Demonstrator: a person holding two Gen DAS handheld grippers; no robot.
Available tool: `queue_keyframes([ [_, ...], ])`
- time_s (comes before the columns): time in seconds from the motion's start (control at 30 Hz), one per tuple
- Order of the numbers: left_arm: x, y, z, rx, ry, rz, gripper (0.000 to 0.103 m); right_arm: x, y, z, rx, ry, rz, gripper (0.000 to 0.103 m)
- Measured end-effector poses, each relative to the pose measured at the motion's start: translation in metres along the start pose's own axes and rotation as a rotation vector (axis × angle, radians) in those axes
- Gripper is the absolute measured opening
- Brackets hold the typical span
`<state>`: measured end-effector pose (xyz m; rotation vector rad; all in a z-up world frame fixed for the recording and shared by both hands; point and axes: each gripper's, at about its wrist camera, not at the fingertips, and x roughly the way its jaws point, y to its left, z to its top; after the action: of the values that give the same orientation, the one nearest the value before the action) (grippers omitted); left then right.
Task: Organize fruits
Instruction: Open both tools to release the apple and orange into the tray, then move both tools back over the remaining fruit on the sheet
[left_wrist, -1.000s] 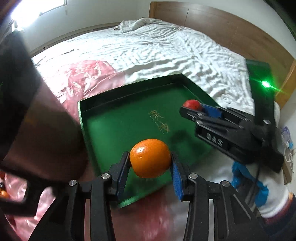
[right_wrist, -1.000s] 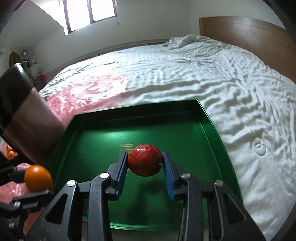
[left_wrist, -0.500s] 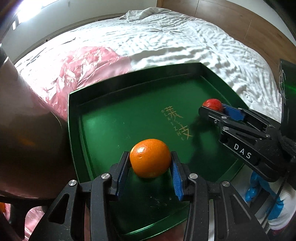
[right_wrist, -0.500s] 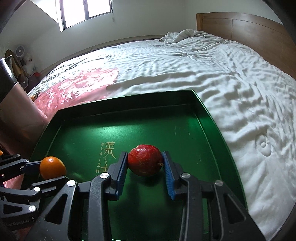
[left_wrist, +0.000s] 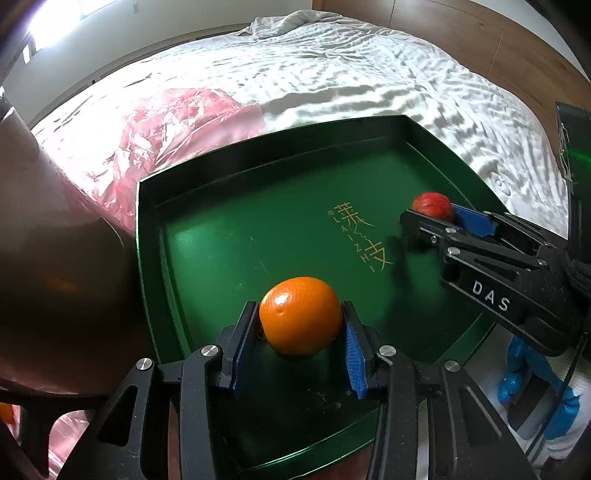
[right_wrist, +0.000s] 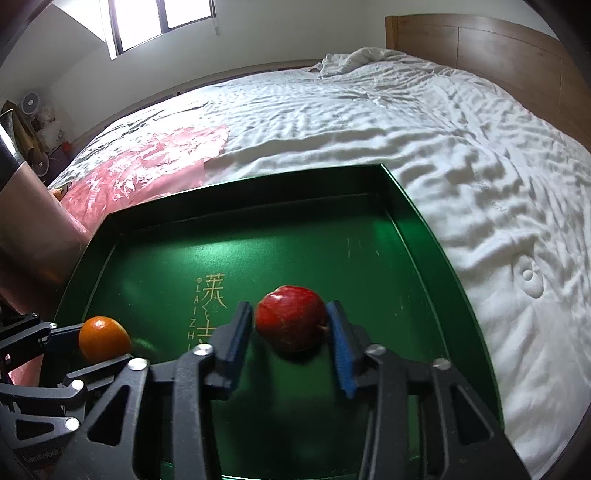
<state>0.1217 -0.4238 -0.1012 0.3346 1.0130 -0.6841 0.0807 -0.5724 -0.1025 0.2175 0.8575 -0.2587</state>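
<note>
A green tray (left_wrist: 236, 206) (right_wrist: 369, 229) with gold lettering lies on the white bed. My left gripper (left_wrist: 300, 319) is shut on an orange (left_wrist: 300, 314) just above the tray's near left part; the orange also shows in the right wrist view (right_wrist: 104, 338). My right gripper (right_wrist: 290, 325) stands around a red apple (right_wrist: 291, 320) low over the tray's right half, with small gaps at the pads. The apple also shows in the left wrist view (left_wrist: 433, 205).
A pink plastic bag (left_wrist: 155, 125) (right_wrist: 147, 166) lies on the bed left of the tray. A brown box-like object (left_wrist: 55, 258) stands close at the left. A wooden headboard (right_wrist: 498, 55) runs behind the bed.
Both grippers have come forward and down over the tray with their fruits. The right jaws have widened slightly around the apple, which now sits low on the tray.
</note>
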Motion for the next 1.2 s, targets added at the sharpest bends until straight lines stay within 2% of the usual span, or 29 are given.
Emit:
queue_keyframes([
  [0.07, -0.003, 0.0, 0.001, 0.003, -0.005, 0.008, 0.043, -0.001, 0.001, 0.0, 0.0, 0.004, -0.004, 0.095],
  [0.13, -0.007, -0.001, 0.002, 0.008, -0.011, 0.015, 0.048, -0.001, 0.002, 0.0, 0.002, 0.01, -0.008, 0.102],
  [0.37, -0.028, -0.007, 0.001, 0.035, -0.038, 0.038, 0.053, -0.016, 0.004, 0.0, -0.002, 0.005, -0.032, 0.103],
  [0.67, -0.084, -0.021, -0.013, 0.072, -0.139, 0.025, 0.053, -0.064, 0.001, -0.003, 0.045, -0.023, -0.058, 0.103],
  [0.93, -0.14, -0.026, -0.047, 0.093, -0.215, 0.056, 0.053, -0.113, 0.001, -0.026, 0.139, -0.05, -0.048, 0.103],
  [1.07, -0.161, -0.025, -0.066, 0.096, -0.198, 0.058, 0.053, -0.143, 0.009, -0.041, 0.171, -0.073, -0.059, 0.103],
  [1.2, -0.184, -0.02, -0.088, 0.083, -0.207, 0.082, 0.061, -0.171, 0.023, -0.052, 0.172, -0.097, -0.037, 0.103],
])
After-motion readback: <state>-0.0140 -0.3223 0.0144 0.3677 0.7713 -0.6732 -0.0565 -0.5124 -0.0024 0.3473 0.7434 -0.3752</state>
